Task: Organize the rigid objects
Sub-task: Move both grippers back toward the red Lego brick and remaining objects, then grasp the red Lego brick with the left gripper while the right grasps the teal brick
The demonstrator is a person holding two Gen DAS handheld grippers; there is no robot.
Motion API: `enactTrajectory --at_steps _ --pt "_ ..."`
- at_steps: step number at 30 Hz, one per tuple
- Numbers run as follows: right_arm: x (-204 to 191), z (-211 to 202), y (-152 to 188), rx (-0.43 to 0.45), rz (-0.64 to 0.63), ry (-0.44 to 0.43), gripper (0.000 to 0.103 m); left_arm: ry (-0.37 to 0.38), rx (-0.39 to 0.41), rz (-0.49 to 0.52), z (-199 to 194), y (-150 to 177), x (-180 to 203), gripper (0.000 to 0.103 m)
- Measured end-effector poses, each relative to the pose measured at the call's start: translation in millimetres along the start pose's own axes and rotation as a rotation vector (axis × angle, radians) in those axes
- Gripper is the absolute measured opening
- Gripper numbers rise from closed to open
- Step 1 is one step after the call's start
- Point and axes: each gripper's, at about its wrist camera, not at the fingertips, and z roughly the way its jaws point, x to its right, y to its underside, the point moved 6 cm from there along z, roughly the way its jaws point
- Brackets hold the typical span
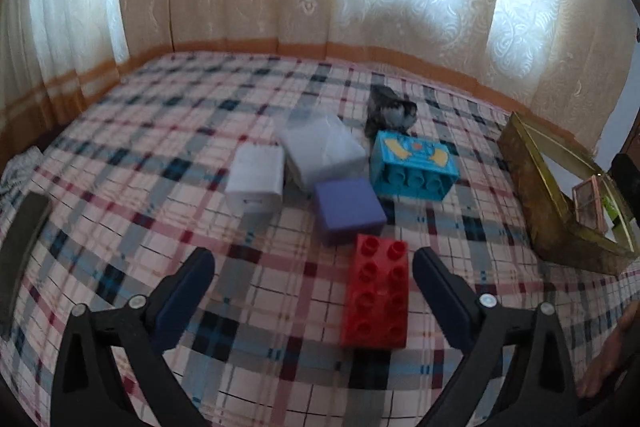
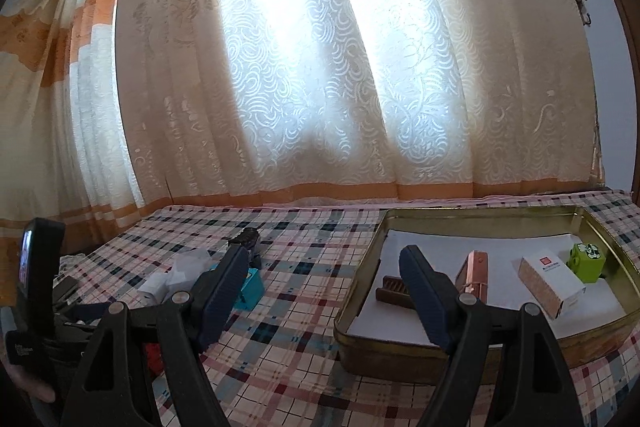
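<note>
Left wrist view: left tongs [image 1: 314,267] spread wide over the bed [image 1: 160,131], nothing between the blue pads; the red brick sits in the gap close to the right pad, not touched.
Red brick [image 1: 378,297]: studs up, lying lengthwise on the plaid bed cover, nearest of the loose pieces.
Purple box [image 1: 348,209]: just beyond the red brick, flat on the cover.
White block [image 1: 256,181]: left of the purple box, beside the translucent container.
Translucent container [image 1: 320,153]: behind the purple box, between the white block and the teal brick.
Teal brick [image 1: 414,165]: right of the container, printed top face, round holes on its side.
Grey patterned object [image 1: 390,111]: behind the teal brick; too blurred to name.
Gold tin tray [image 1: 532,187]: at the right on the bed, well apart from the loose pieces.
Right wrist view: right tongs [image 2: 324,275] spread, gripping nothing, held over the bed by the near left corner of the tray.
Tray contents: copper box [image 2: 474,271] and a dark ridged piece [image 2: 394,291] near the left end, white carton [image 2: 550,283] lying tilted in the middle, green cube [image 2: 586,259] at the far right, all on a white liner.
Backdrop: cream and orange curtain [image 2: 320,67], lit from behind.
</note>
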Motion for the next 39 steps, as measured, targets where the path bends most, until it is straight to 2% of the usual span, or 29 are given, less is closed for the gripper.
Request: enactTrajectory --at_steps 3,5,7,11,13,15,20,26,29,33,36,39 --pt "-3 0 2 -0.012 -0.008 -0.01 0.08 0.011 -0.032 0.014 7 2 9 0.092" --pt "-4 0 2 -0.015 -0.012 -0.013 0.08 0.021 -0.06 0.041 12 5 19 0.085" --pt "-4 0 3 -0.018 -0.013 -0.016 0.08 0.014 -0.081 0.071 15 7 24 0.071" --pt "-7 0 4 -0.026 -0.03 -0.023 0.08 -0.003 -0.091 0.114 16 10 29 0.062" --pt "-9 0 4 -0.025 -0.04 -0.026 0.08 0.0 -0.085 0.121 14 10 30 0.044" --pt "-10 0 4 -0.026 -0.045 -0.029 0.08 0.011 -0.08 0.122 13 10 30 0.03" --pt "-9 1 4 -0.032 -0.037 -0.03 0.08 0.068 -0.058 0.074 8 6 24 0.03" --pt "-17 9 7 -0.072 -0.068 -0.041 0.08 0.108 0.11 0.046 -27 -23 19 0.03" --pt "-26 17 8 -0.092 -0.077 -0.056 0.08 0.061 0.183 0.021 -33 -52 7 0.03" --pt "-40 38 13 -0.157 -0.072 -0.067 0.08 -0.002 0.21 -0.032 -16 -87 -13 0.03" --pt "-52 58 19 -0.229 -0.036 -0.101 0.08 -0.064 0.219 -0.06 1 -99 -26 0.03" --pt "-64 77 27 -0.302 -0.007 -0.139 0.08 -0.059 0.197 -0.112 16 -97 -39 0.03"
